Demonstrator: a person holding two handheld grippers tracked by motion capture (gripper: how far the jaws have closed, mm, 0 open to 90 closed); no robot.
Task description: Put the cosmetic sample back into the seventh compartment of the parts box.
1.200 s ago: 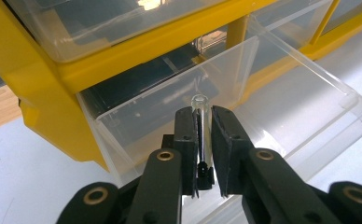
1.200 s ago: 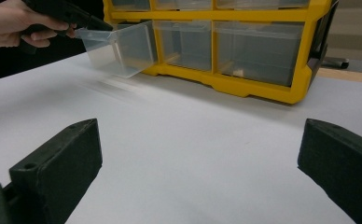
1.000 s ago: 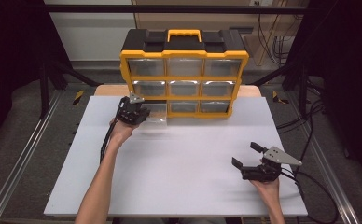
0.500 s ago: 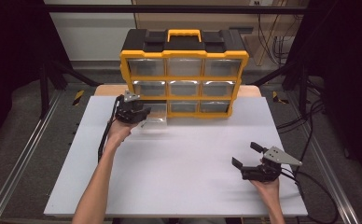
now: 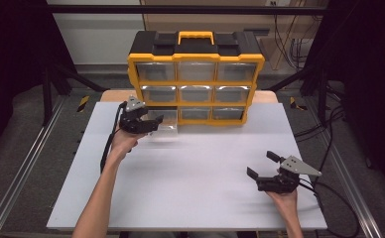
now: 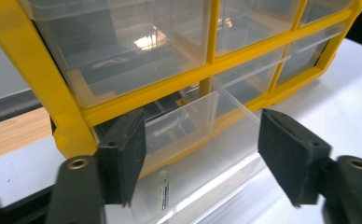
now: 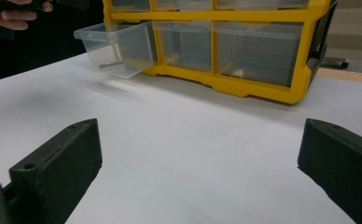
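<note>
Well, the clear drawer (image 6: 202, 154) (see-through plastic) sticks out.

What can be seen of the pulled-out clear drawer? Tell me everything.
The clear drawer is see-through plastic, an open-topped box with thin walls. It is the bottom-left one of the yellow organizer, pulled partly out over the white table, its back end still in its slot. A small slim part lies on its floor. The left gripper straddles its front with jaws open, pads apart from the walls.
</note>
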